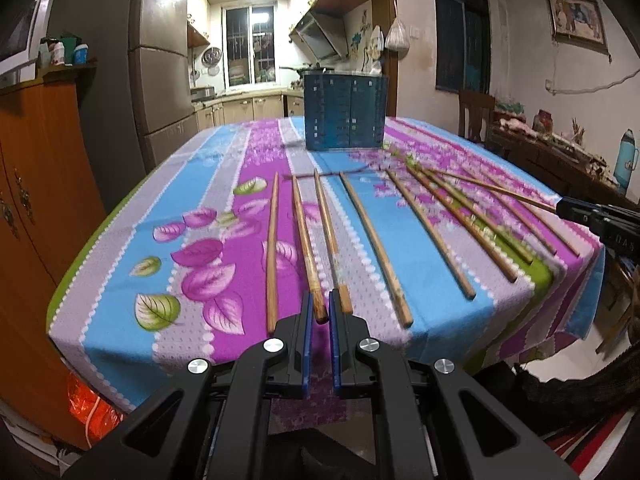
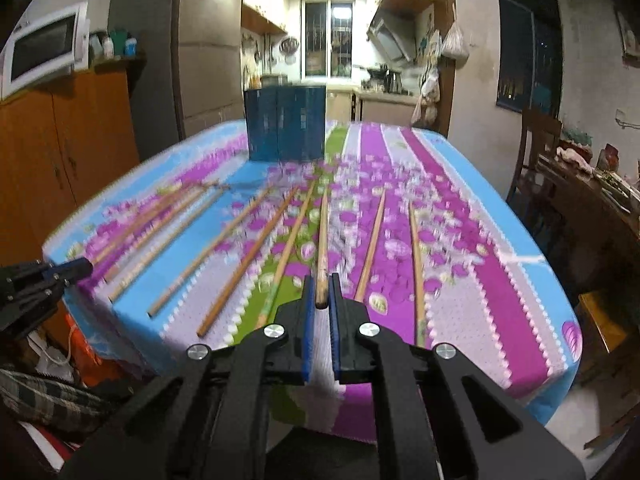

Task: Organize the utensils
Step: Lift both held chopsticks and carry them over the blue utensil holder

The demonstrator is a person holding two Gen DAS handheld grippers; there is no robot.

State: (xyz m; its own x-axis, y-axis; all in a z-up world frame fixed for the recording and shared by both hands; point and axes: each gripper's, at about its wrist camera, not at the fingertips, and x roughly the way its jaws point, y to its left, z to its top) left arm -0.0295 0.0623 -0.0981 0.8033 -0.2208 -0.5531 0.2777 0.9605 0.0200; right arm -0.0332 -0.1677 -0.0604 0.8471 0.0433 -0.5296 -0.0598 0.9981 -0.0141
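Several wooden chopsticks lie side by side on the flowered tablecloth [image 1: 120,248], pointing toward a blue slotted utensil holder [image 1: 346,112] at the table's far side. My left gripper [image 1: 321,296] is at the near table edge, shut on the near end of one chopstick [image 1: 306,240] that lies on the cloth. My right gripper [image 2: 321,280] is shut on the near end of another chopstick [image 2: 323,232]. In the left wrist view the right gripper [image 1: 560,205] holds this chopstick [image 1: 492,189] lifted above the others. The holder [image 2: 286,124] stands upright; the left gripper [image 2: 89,267] shows at the left.
A wooden cabinet [image 1: 36,160] and a tall fridge [image 1: 164,80] stand left of the table. A chair [image 1: 476,116] and a cluttered side table [image 1: 560,160] are on the right. An orange bag [image 1: 88,408] lies under the table's near left corner.
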